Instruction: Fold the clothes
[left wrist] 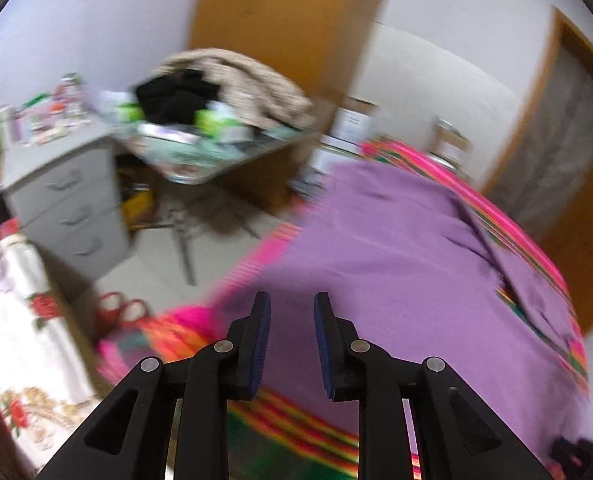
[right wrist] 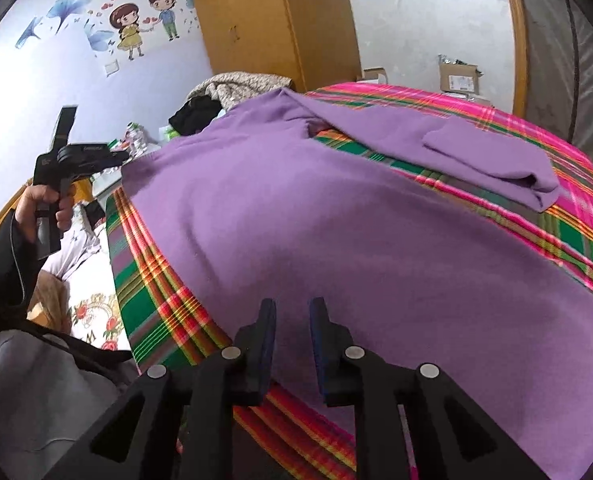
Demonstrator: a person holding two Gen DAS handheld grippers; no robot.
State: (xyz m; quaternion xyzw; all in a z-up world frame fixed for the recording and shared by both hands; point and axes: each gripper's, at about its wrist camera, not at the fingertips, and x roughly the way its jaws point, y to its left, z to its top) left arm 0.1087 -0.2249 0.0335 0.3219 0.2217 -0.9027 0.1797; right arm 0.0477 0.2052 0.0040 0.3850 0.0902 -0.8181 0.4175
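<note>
A purple sweater [right wrist: 336,216] lies spread flat on a bright plaid cloth [right wrist: 152,280]. One sleeve [right wrist: 492,160] is folded across at the far right. It also shows, blurred, in the left wrist view [left wrist: 396,248]. My right gripper [right wrist: 292,308] is open and empty, just above the sweater's near hem. My left gripper [left wrist: 292,304] is open and empty, above the sweater's near left corner. The left tool [right wrist: 72,160] shows in the right wrist view, held up in the air left of the cloth.
A folding table [left wrist: 216,148] piled with clothes and a grey drawer unit [left wrist: 64,204] stand beyond the cloth. Red slippers [left wrist: 120,308] lie on the floor. A floral bedsheet [right wrist: 92,304] lies to the left. Cardboard boxes [right wrist: 456,76] stand at the back wall.
</note>
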